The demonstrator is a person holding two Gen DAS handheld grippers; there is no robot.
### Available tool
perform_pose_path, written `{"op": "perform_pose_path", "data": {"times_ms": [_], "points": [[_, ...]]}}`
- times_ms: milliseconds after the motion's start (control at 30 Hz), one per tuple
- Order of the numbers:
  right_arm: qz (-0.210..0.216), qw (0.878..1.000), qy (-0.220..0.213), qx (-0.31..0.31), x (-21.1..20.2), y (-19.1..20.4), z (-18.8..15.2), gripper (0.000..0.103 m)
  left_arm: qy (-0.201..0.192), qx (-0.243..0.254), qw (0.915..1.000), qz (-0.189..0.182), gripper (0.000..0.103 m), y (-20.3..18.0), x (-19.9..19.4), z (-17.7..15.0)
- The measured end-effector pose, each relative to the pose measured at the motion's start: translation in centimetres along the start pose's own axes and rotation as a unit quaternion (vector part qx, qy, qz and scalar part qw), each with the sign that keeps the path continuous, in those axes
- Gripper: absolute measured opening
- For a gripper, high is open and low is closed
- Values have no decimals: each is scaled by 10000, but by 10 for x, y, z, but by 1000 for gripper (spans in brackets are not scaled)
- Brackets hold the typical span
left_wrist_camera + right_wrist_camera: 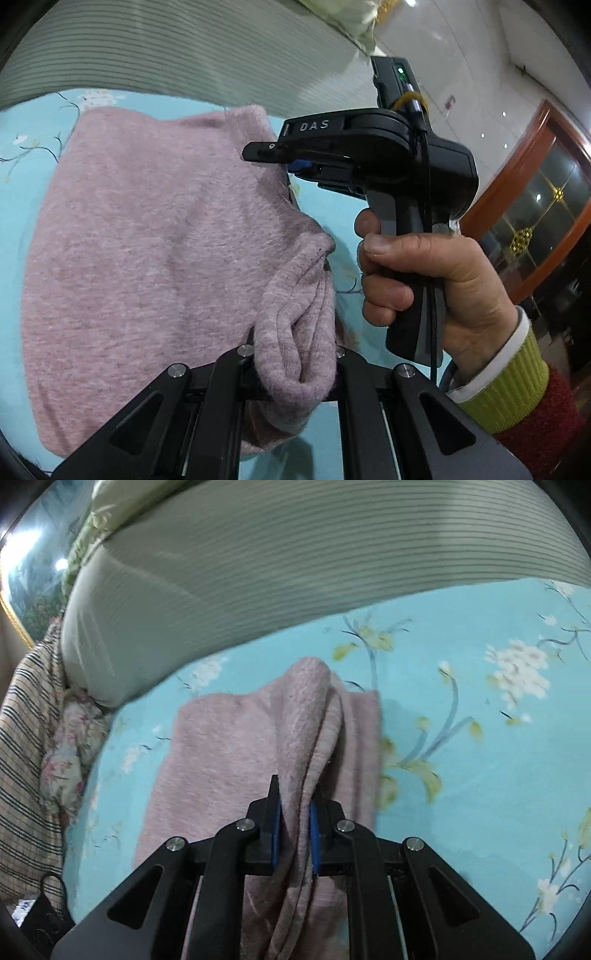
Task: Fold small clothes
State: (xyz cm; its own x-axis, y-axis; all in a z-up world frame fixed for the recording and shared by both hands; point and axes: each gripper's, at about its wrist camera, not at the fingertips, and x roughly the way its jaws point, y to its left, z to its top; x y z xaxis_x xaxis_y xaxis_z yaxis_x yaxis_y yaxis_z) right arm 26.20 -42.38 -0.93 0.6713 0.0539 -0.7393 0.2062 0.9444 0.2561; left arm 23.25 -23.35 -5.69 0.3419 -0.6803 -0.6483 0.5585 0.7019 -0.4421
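A pink knitted garment [147,240] lies spread on a turquoise flowered bedsheet [22,147]. My left gripper [295,350] is shut on a bunched fold of its near edge, and the cloth hides the fingertips. In the left wrist view a hand holds my right gripper [266,155] from the right, and it pinches the garment's far right corner. In the right wrist view my right gripper [295,801] is shut on a raised ridge of the pink garment [221,746], its blue pads pressing the cloth from both sides.
A grey striped bolster [295,554] runs along the far side of the bedsheet [461,775]. A checked cloth [26,738] and a flowered bundle [70,746] lie at the left. A wooden glass-fronted door [535,203] stands beyond the bed on the right.
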Motion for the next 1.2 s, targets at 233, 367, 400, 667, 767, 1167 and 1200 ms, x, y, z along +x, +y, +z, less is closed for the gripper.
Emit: {"op": "perform_pose_path", "data": {"times_ms": [233,367,400,667,767,1167,1200], "points": [[32,9996,45,279,12,-9,-6,20,231,-148,9996,-1,11,12,18,10],[-30,9993,-109,362,-7,-4,-12,30,299,-166,9994,-85,38,14,1,13],[-36,9993,-154,351,-13,-4,-14,36,276,-156,9995,-67,52,16,-9,11],[-28,9994,-127,333,-39,-5,-45,74,-110,-411,9989,179,83,60,-63,5],[91,9990,44,446,-35,-9,-54,74,-124,-806,9961,334,83,90,-68,15],[506,9946,335,838,-9,-18,-55,74,323,-1618,9862,108,83,153,-25,38],[517,9946,351,825,-6,-17,-55,74,333,-1647,9858,66,84,155,-20,41]]}}
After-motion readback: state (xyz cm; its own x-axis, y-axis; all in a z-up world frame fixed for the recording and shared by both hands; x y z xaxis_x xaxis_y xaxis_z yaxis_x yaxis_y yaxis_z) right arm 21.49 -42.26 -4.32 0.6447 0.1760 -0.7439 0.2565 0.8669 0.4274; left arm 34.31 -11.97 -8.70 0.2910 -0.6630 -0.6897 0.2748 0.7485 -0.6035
